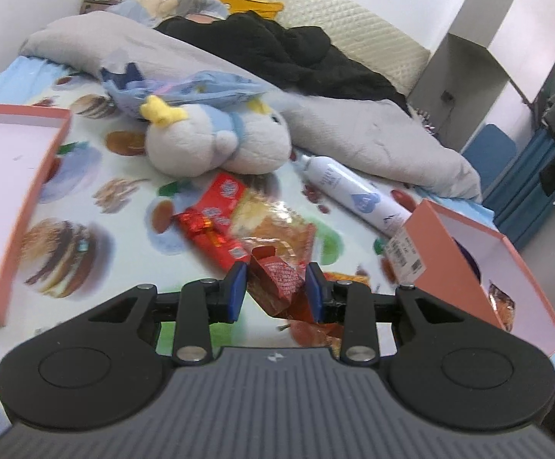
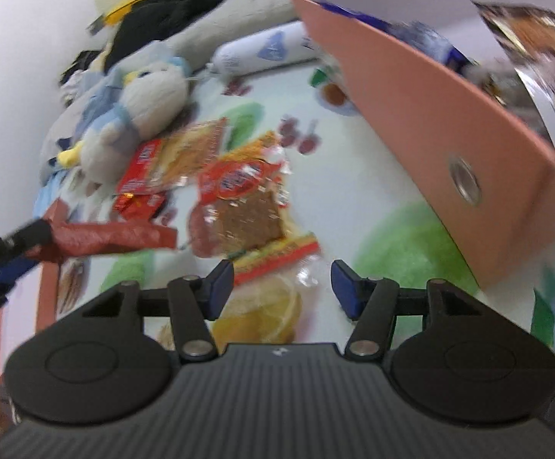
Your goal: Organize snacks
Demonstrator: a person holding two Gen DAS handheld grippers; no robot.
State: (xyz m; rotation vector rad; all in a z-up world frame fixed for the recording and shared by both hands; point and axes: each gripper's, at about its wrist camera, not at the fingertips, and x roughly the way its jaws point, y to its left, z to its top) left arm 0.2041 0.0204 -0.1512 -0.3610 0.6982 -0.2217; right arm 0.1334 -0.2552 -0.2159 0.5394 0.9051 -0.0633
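My left gripper (image 1: 277, 287) is shut on a dark red snack packet (image 1: 279, 279), held above the bed. In the right wrist view the same packet (image 2: 113, 237) sticks out from the left gripper (image 2: 13, 248) at the left edge. My right gripper (image 2: 283, 287) is open with nothing between its pads, hanging over loose snacks. Among these are a clear-wrapped brown slab with a red label (image 2: 243, 199) and a red pack (image 2: 139, 176). A red pack (image 1: 216, 206) and a clear-wrapped pastry (image 1: 277, 222) lie ahead of the left gripper. The pink box (image 2: 430, 114) holds several snacks.
The pink box (image 1: 464, 264) stands at the right, and its lid (image 1: 13, 191) lies at the left. A grey plush toy (image 1: 216, 141) and a white bottle (image 1: 353, 191) lie on the printed sheet. A grey duvet (image 1: 373, 130) and black clothes (image 1: 296, 53) are behind.
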